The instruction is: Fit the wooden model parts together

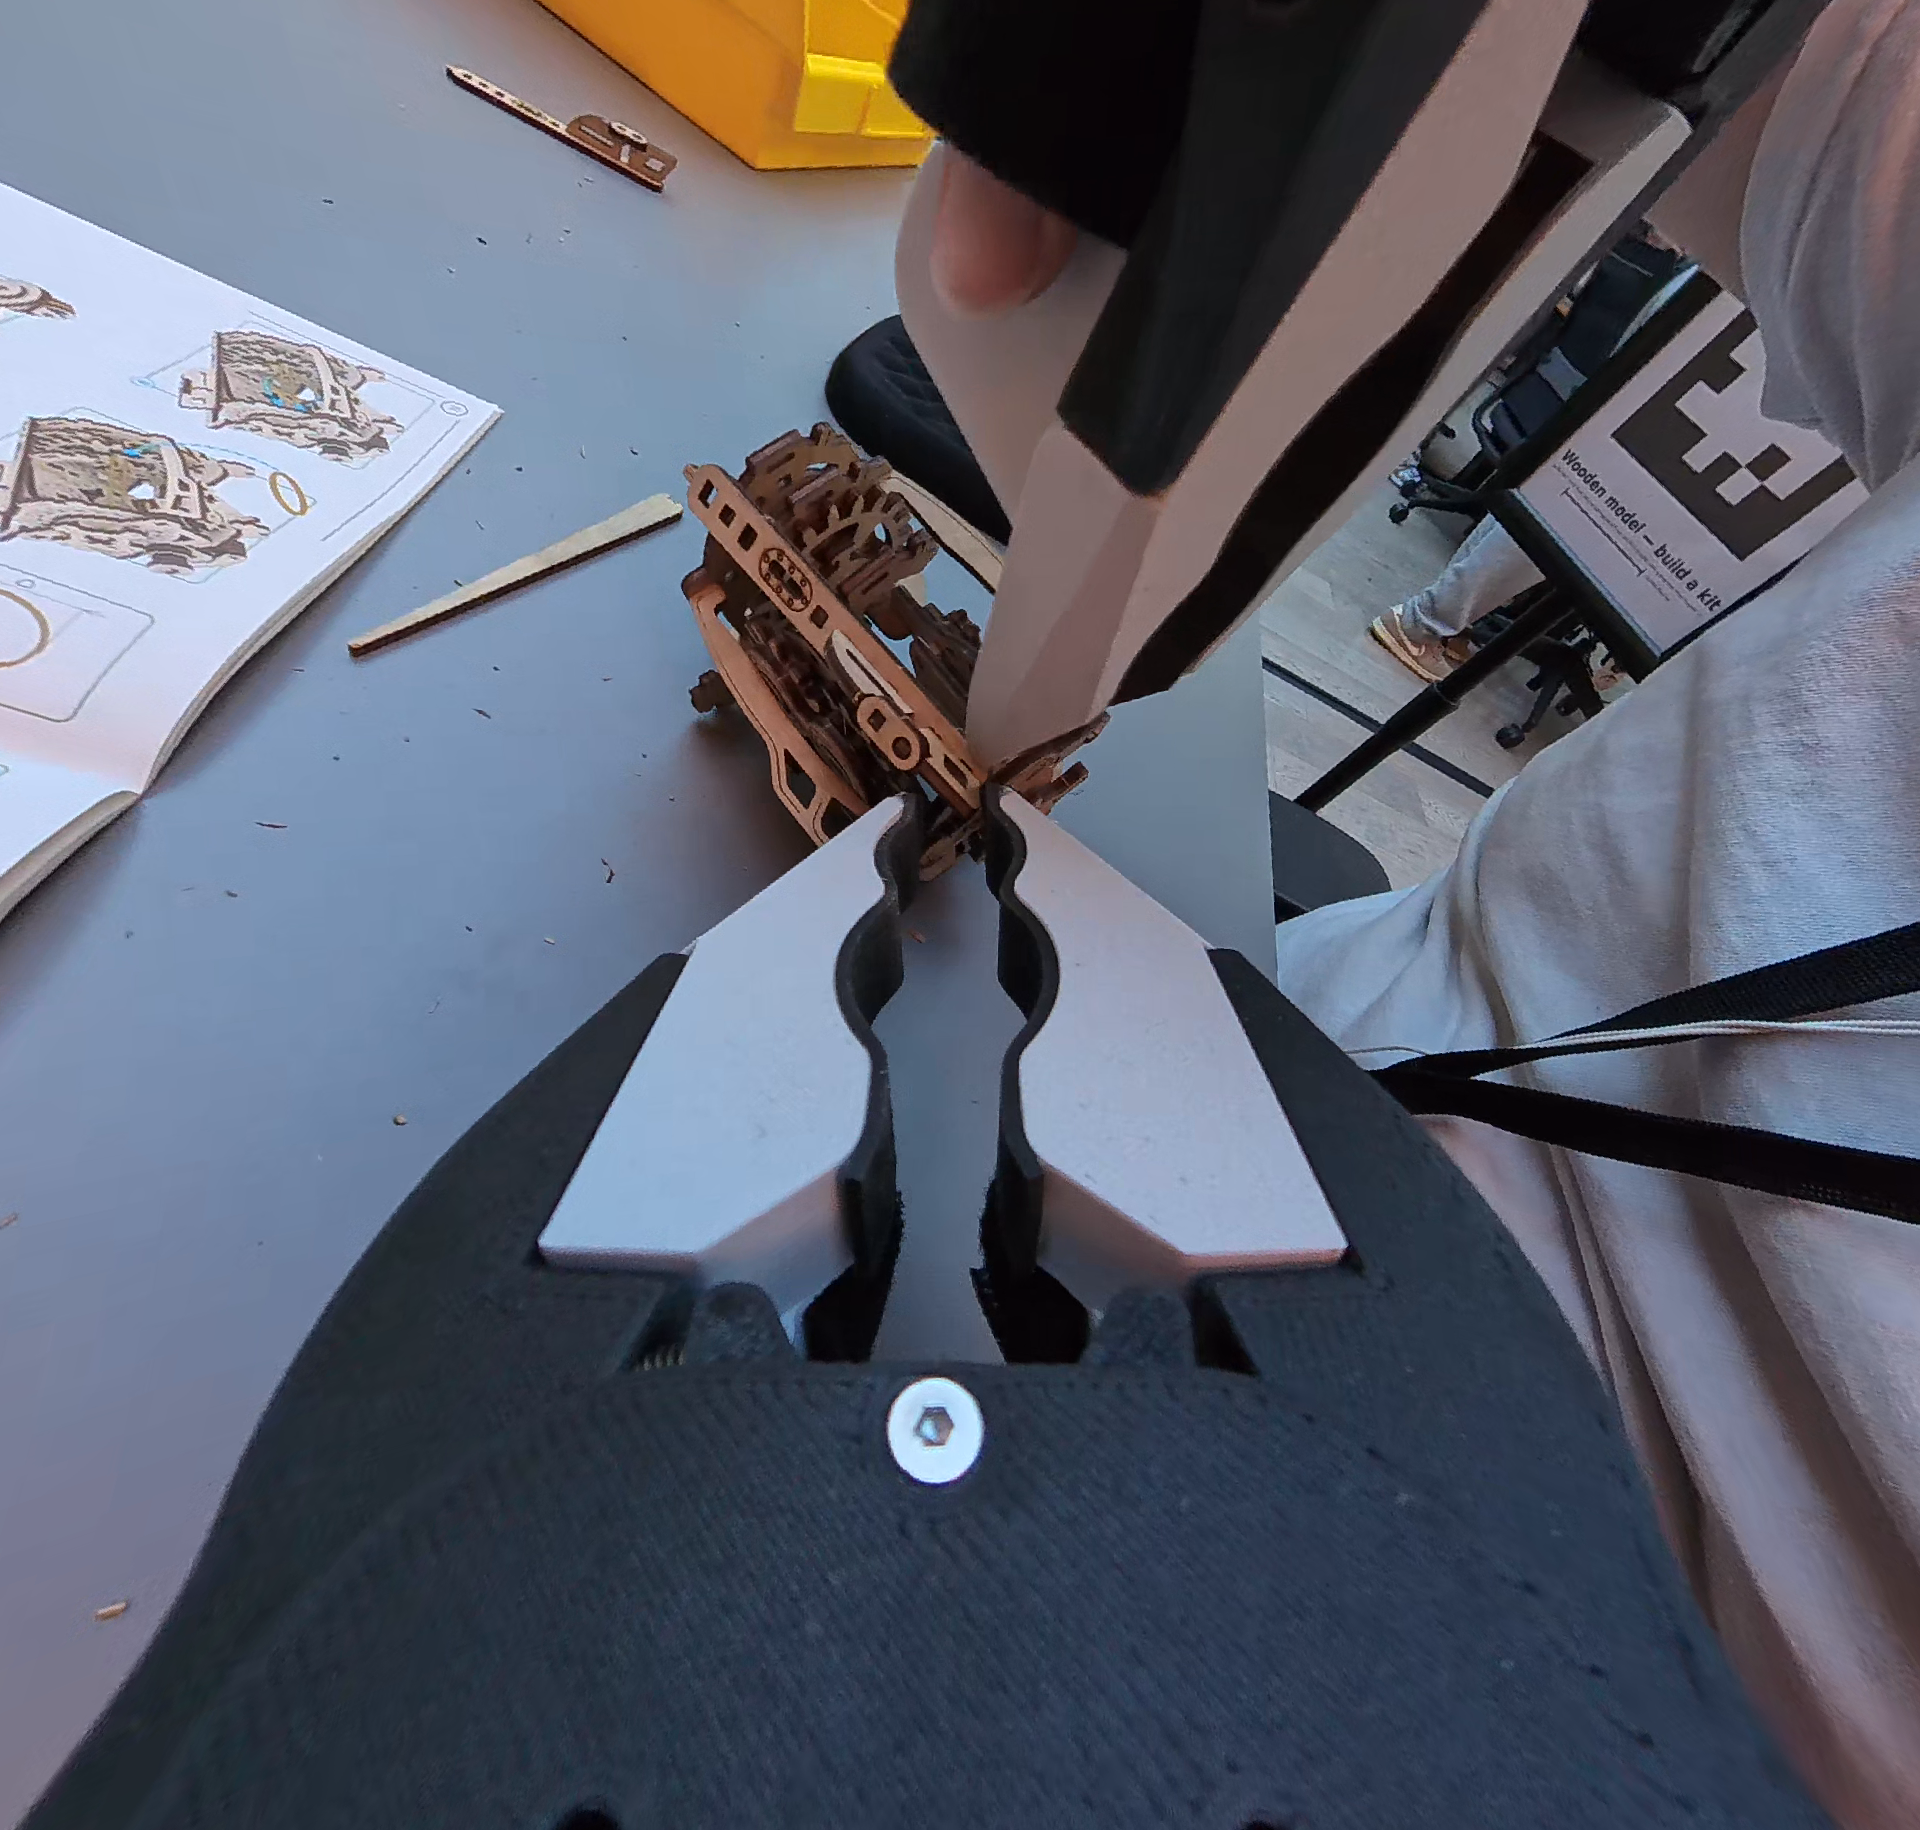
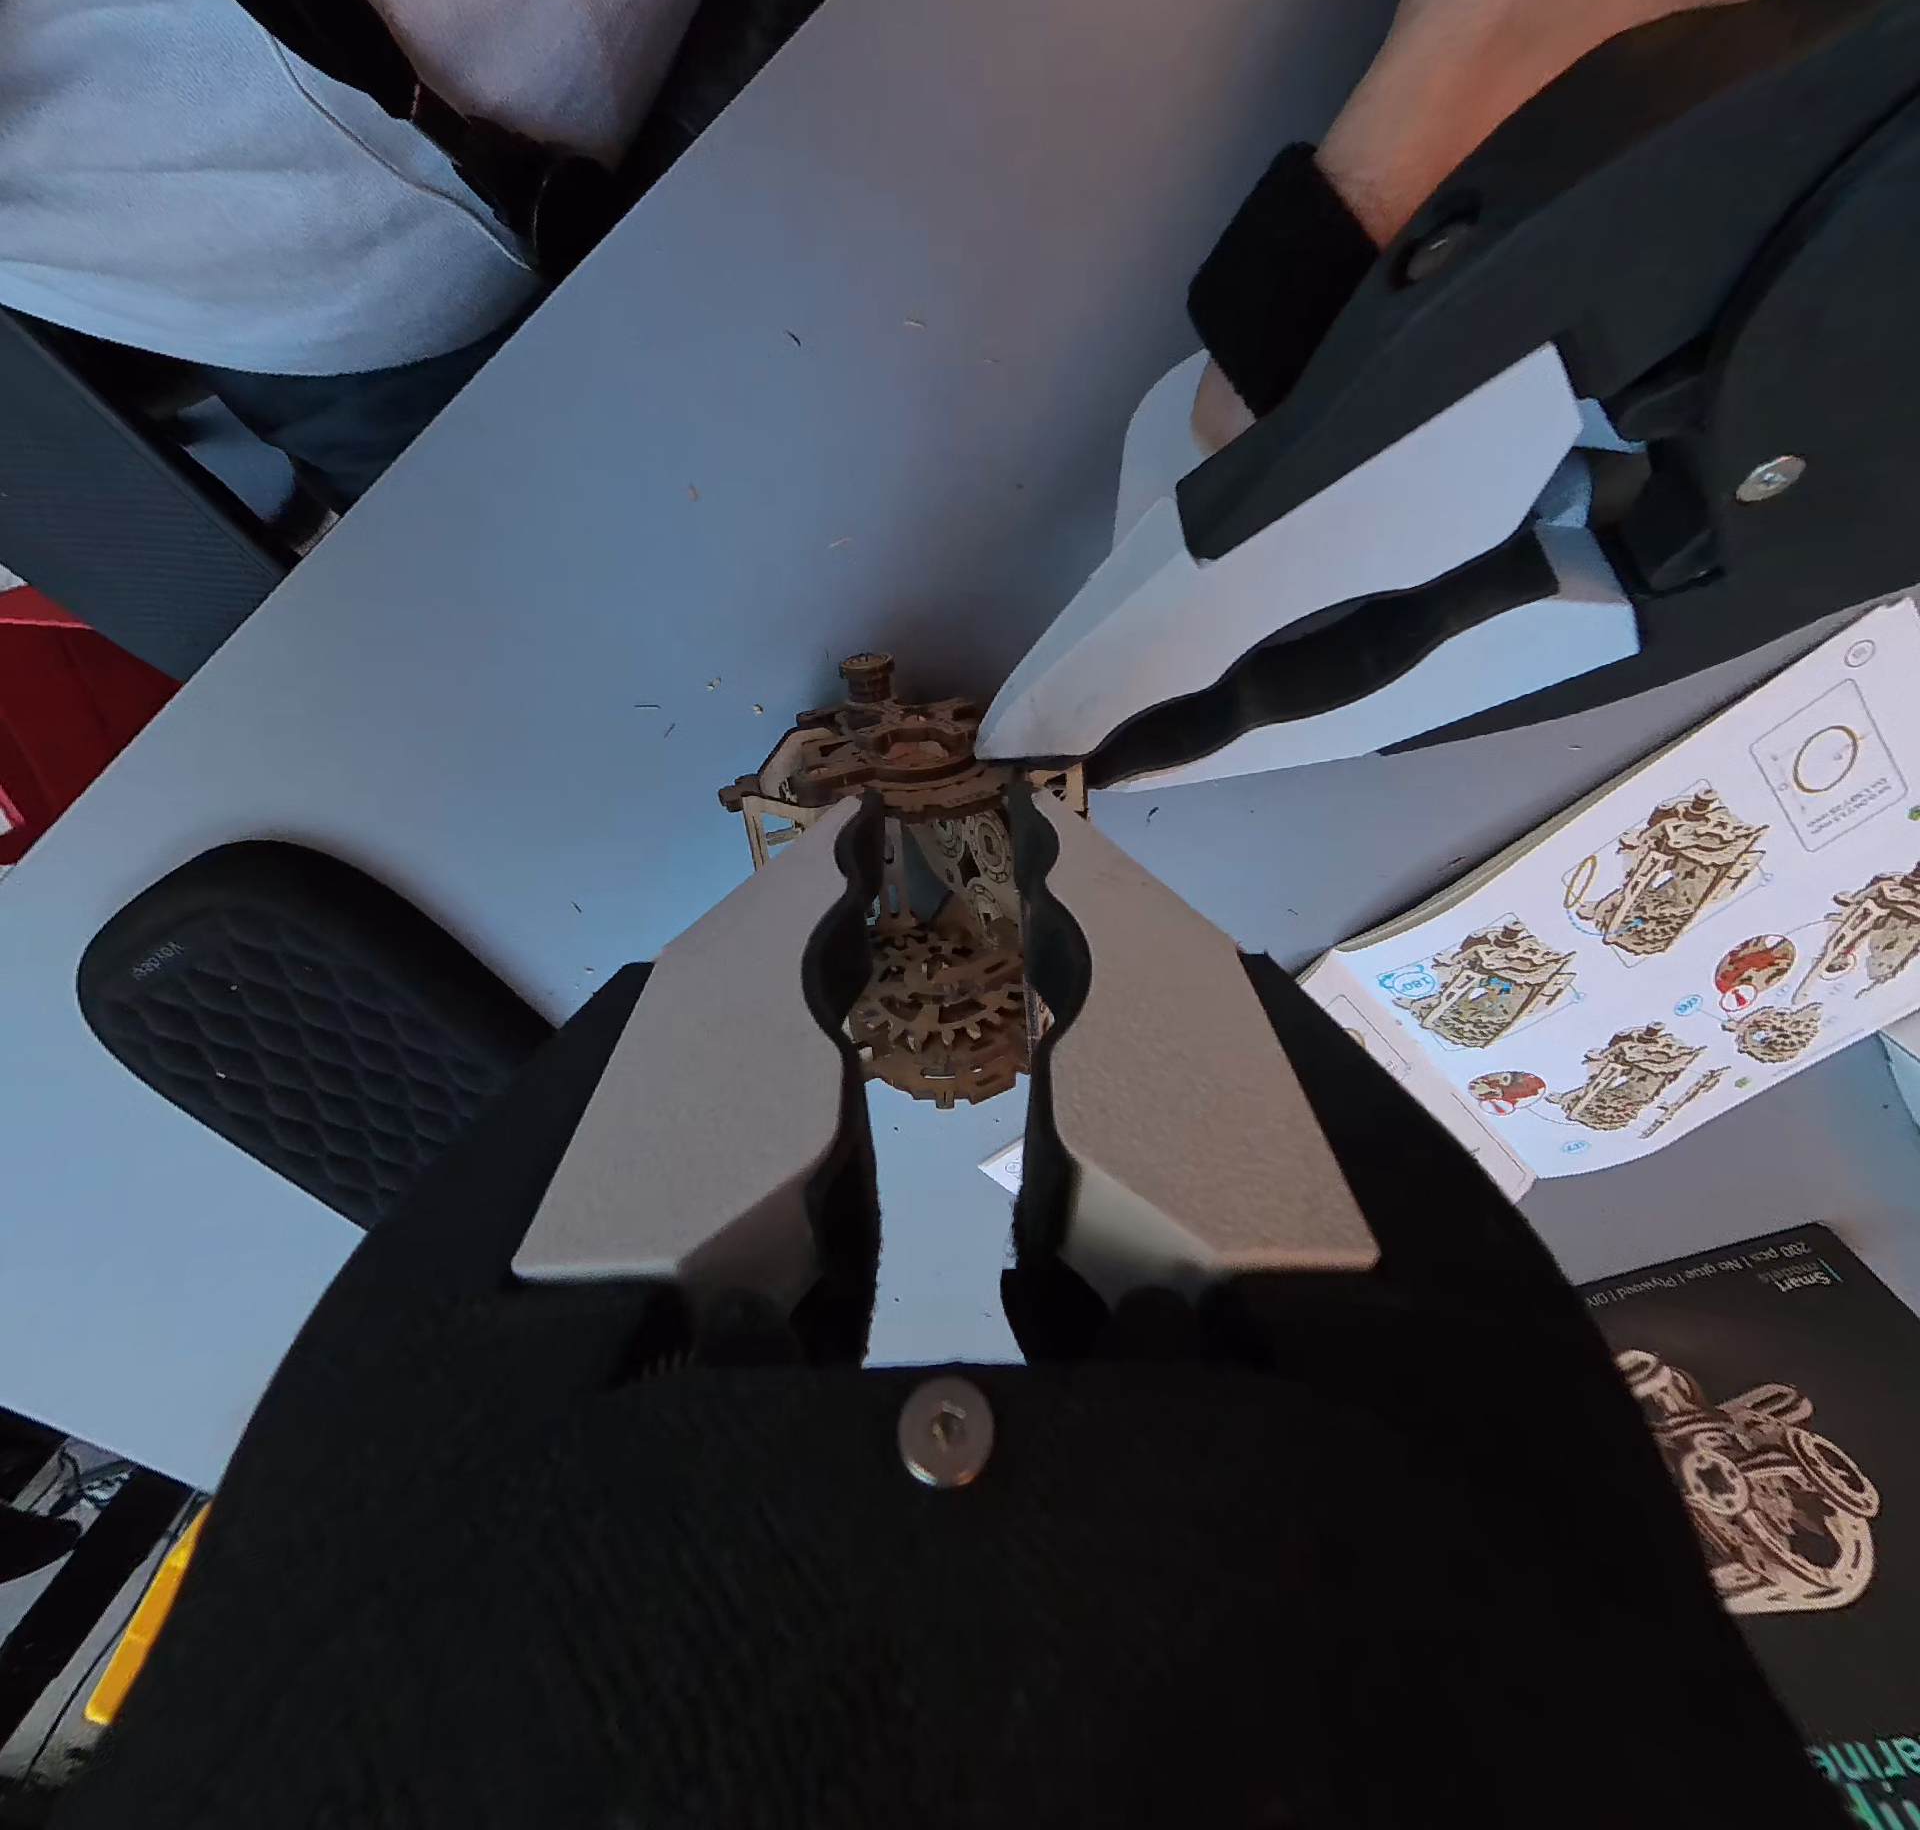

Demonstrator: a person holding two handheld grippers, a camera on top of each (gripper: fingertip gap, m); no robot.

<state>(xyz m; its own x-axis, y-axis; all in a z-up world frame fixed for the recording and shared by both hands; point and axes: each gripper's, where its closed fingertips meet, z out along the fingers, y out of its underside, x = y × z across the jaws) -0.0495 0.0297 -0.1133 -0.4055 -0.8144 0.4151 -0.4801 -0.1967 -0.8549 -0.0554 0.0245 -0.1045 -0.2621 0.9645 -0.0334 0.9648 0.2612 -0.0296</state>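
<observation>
wooden model point(image 1: 821, 627) on table: left hand-held gripper point(image 1: 951, 814) and right hand-held gripper point(image 2: 940, 809) narrowly parted, both clamping it.

A grey desk point(image 1: 312, 949) carries the wooden model point(image 1: 821, 637) at centre. At nine o'clock lies an open instruction booklet point(image 1: 208, 492); a tapered wooden stick point(image 1: 520, 575) sits between them. At twelve o'clock rest a yellow box point(image 1: 727, 24) and a slotted wooden strip point(image 1: 566, 128). Wood crumbs dot the surface.
</observation>
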